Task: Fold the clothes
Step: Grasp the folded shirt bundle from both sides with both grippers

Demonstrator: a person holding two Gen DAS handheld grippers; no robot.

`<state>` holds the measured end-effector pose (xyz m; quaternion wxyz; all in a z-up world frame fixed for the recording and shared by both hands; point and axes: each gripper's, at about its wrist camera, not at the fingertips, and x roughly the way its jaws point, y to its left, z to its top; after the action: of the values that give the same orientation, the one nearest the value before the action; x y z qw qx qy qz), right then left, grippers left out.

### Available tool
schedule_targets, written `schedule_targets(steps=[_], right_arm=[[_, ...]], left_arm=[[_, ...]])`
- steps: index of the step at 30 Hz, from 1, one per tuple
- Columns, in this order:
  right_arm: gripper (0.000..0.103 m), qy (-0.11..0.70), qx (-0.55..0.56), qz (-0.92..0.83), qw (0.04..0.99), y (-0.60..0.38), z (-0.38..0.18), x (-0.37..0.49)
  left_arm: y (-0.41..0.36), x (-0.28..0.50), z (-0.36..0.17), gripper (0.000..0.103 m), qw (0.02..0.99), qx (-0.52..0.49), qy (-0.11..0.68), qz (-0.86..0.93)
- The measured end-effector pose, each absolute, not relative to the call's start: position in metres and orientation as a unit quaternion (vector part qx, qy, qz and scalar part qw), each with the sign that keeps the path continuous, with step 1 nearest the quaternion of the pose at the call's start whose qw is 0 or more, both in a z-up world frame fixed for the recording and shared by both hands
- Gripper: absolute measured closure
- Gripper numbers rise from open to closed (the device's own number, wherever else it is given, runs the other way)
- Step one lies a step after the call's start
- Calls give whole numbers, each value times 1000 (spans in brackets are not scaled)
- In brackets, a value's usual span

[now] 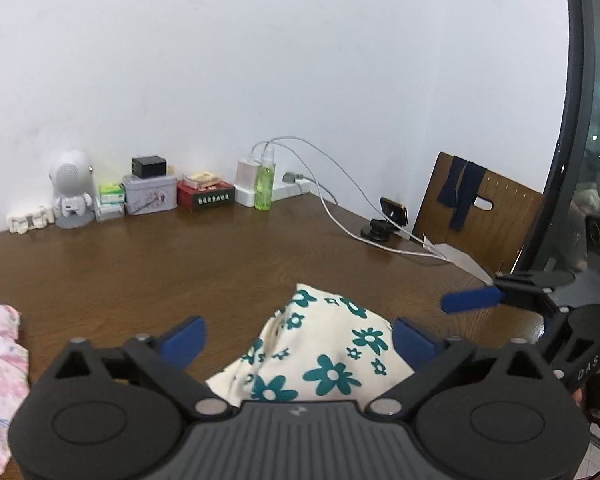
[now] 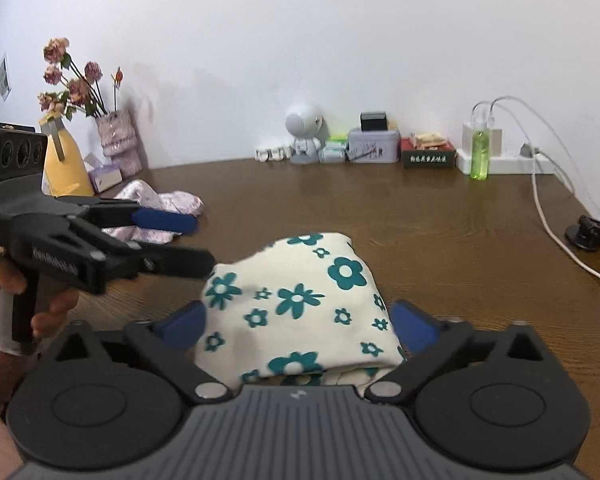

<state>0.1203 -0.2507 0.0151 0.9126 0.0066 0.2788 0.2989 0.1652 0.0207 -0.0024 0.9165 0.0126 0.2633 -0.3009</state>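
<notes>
1. In the left wrist view we see the left gripper (image 1: 298, 336) with its jaws spread wide and nothing pinched; the folded cloth (image 1: 324, 356) lies on the table (image 1: 180, 256) between the blue pads without touching them.
2. Here the cloth, cream with teal flowers, runs lengthwise away from us, narrowing to a corner that points toward the far wall.
3. The right gripper (image 1: 472, 300) reaches in from the right edge, one blue finger above the table.
4. A pink garment (image 1: 0, 364) is bunched at the left edge. Along the wall stand a white figurine (image 1: 71, 188), a tin (image 1: 150, 196) and a green bottle (image 1: 264, 186). Only this view shows the chair (image 1: 480, 216) and the window frame (image 1: 576, 120).
5. In the right wrist view our right gripper (image 2: 300, 322) is likewise wide open around the cloth (image 2: 300, 300), gripping nothing.
6. Here the cloth's long axis runs from near left to far right, with the folded edge toward us.
7. The left gripper (image 2: 188, 240), held in a hand (image 2: 4, 292), is open beside the cloth's left corner.
8. Only this view shows dried flowers (image 2: 76, 80) in a vase (image 2: 118, 140).
</notes>
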Motion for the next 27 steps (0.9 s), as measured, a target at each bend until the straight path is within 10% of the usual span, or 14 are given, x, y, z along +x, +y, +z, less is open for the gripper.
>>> schedule_targets(steps=[27], right_arm=[[0,418,252,167,857,-262,-34,133]], left_arm=[[-6,299,-30,1,801,35,457,-385]])
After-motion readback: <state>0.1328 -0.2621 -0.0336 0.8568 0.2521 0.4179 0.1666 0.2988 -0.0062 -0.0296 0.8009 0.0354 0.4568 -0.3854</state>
